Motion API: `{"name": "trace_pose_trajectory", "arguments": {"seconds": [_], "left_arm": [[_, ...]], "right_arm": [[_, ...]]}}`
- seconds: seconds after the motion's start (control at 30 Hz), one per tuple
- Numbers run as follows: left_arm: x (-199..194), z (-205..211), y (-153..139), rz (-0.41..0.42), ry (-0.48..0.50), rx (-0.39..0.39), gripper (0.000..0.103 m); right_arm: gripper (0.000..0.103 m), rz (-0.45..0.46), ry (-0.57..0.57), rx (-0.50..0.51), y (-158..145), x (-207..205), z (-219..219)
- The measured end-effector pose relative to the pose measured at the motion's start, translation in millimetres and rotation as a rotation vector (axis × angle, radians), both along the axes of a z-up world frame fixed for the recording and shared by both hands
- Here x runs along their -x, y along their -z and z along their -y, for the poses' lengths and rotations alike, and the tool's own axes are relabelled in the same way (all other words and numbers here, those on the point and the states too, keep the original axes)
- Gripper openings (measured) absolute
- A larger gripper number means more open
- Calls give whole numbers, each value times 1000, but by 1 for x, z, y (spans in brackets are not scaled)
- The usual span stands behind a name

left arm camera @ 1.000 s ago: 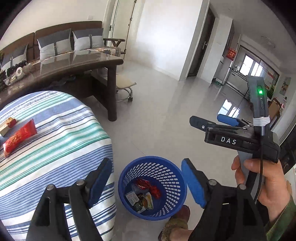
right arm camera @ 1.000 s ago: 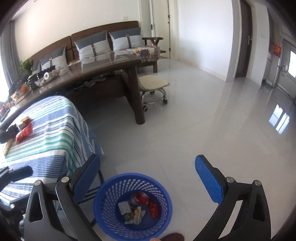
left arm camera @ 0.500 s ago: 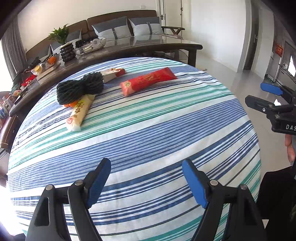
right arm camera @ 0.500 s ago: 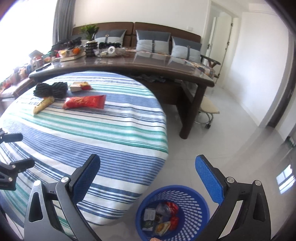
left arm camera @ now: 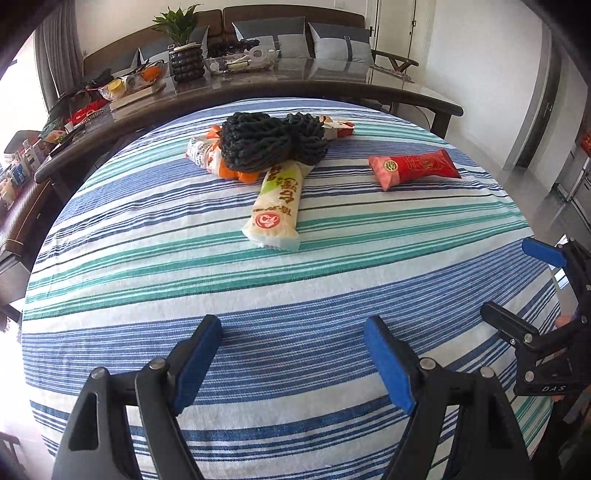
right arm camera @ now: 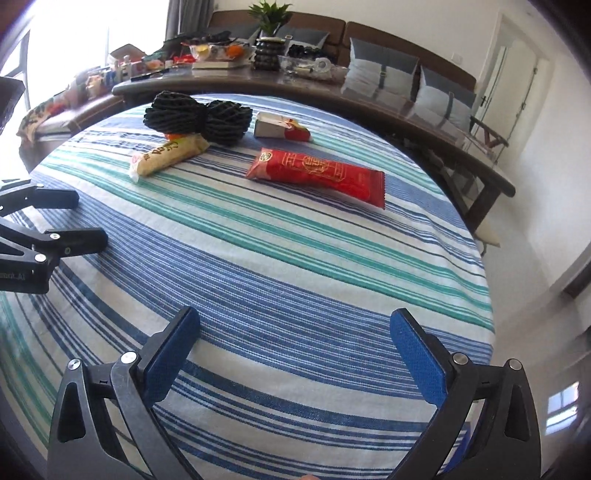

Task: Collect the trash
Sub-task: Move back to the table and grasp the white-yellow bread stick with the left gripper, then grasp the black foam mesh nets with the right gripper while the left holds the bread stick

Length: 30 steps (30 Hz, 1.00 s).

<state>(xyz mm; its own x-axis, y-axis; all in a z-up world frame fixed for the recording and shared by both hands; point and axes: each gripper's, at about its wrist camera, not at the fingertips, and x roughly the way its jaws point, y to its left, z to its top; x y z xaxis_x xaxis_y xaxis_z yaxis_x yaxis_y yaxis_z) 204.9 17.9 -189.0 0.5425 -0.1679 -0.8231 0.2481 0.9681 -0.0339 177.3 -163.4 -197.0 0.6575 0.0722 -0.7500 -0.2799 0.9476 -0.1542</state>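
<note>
Hovering over the near edge of the striped worktop (left arm camera: 295, 295), the left gripper (left arm camera: 293, 360) has its jaws spread wide with only bare cloth showing between the blue pads. The right gripper (right arm camera: 295, 352) hangs likewise above the cloth, jaws wide apart and holding nothing. Each gripper shows at the edge of the other's view, the two side by side and apart.

Farther in, near the middle of the worktop, a cream wrapper (left arm camera: 277, 206) with a red round mark lies lengthwise, its far end tucked under a black netted bundle (left arm camera: 269, 142). To the right of it, well apart, a red wrapper (right arm camera: 314, 173) lies flat on the stripes. Under the left side of the bundle sits a white and orange packet (left arm camera: 207, 155), and just behind the bundle's right side rests a small grey carton with a red end (right arm camera: 279, 127).

Beyond the worktop runs a long dark table (right arm camera: 332, 92) crowded with bowls, a dark ribbed vase holding a green plant (left arm camera: 181, 26), and other clutter. Behind that stands a brown sofa with grey cushions (left arm camera: 340, 40).
</note>
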Motion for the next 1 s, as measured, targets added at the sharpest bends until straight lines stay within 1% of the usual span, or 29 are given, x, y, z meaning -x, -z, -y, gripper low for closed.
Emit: {"name": "trace_pose_trajectory", "arguments": {"seconds": [0.17, 0.23, 0.3, 0.37, 0.4, 0.43, 0.47, 0.5, 0.57, 0.63, 0.7, 0.77, 0.83, 0.9, 0.93, 0.97, 1.0], "left_arm": [[-48, -4, -2, -14, 21, 51, 82], [-66, 0, 0, -21, 27, 46, 82], [-79, 6, 1, -20, 36, 26, 81], [-85, 11, 2, -17, 52, 11, 78], [-84, 14, 1, -5, 60, -2, 72], [-82, 15, 1, 15, 67, -22, 52], [-78, 16, 0, 22, 80, -18, 29], [-74, 14, -2, 18, 79, -14, 24], [-62, 8, -6, 16, 47, -14, 24], [-42, -6, -12, 23, 4, 4, 23], [-23, -20, -17, 29, -54, 1, 24], [-9, -30, -18, 40, -91, -6, 24], [-2, -37, -16, 48, -102, -15, 25], [-2, -40, -13, 45, -105, -14, 26], [-3, -42, -11, 37, -111, -10, 31], [-6, -44, -8, 29, -117, -2, 41], [-8, -46, -6, 24, -121, 5, 45]], "right_arm": [[102, -12, 6, -19, 0, 0, 1], [102, 0, 5, -4, -1, 1, -1], [102, 17, 4, 21, -1, 4, -4], [102, 35, 3, 46, -2, 6, -8], [102, 42, 2, 56, -2, 6, -9], [102, 46, 2, 63, -2, 7, -10], [102, 47, 2, 64, -2, 6, -10], [102, 43, 2, 59, -2, 6, -9], [102, 17, 4, 23, -2, 3, -5], [102, -19, 8, -26, -1, -1, 1], [102, -55, 16, -77, 1, -5, 8], [102, -85, 23, -120, 2, -8, 13], [102, -105, 34, -152, 3, -11, 18], [102, -103, 41, -147, 3, -10, 17], [103, -100, 42, -143, 3, -9, 17], [103, -101, 42, -143, 3, -9, 17], [102, -102, 44, -146, 3, -9, 17]]}}
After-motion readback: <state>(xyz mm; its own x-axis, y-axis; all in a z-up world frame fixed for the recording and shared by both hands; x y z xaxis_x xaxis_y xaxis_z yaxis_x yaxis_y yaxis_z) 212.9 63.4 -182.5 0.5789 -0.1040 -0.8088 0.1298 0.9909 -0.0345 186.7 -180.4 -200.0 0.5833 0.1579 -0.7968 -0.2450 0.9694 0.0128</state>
